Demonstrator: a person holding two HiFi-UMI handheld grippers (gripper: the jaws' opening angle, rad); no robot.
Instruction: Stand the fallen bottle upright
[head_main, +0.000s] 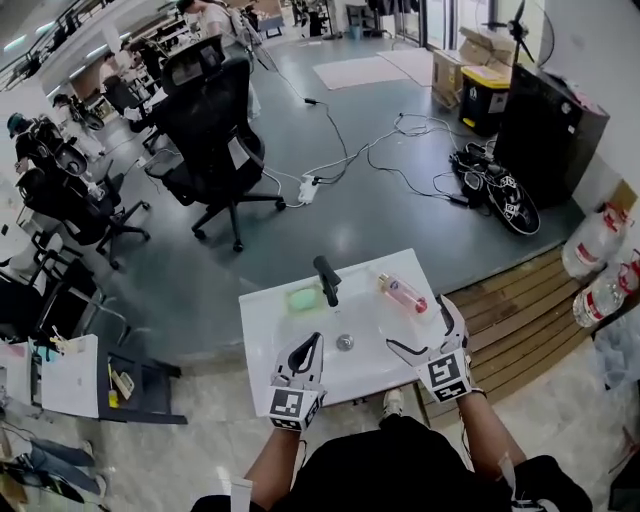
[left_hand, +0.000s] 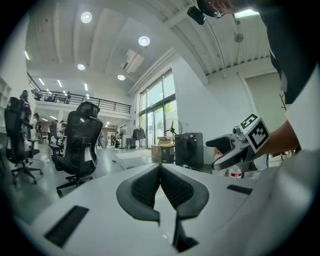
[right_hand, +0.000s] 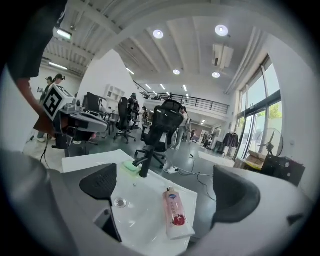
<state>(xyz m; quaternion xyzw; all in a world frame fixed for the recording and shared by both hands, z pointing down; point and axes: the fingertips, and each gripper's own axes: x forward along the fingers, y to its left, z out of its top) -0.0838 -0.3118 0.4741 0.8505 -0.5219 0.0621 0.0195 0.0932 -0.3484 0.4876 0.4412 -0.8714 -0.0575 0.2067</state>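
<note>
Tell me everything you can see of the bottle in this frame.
The bottle is a slim, see-through pink one that looks like plastic, with a blue oval mark near its narrow capped end and a red picture toward its wider, whitish end. It lies flat on its side on the right rim of the white sink, narrow end pointing away from the person. Nothing grips it: the right gripper is open in front of it, apart.

No wording can be read anywhere. The pink bottle (right_hand: 176, 214), lying by the far right corner of the white sink (right_hand: 137, 202), bears a small blue oval logo and a red picture, both too small to read.
</note>
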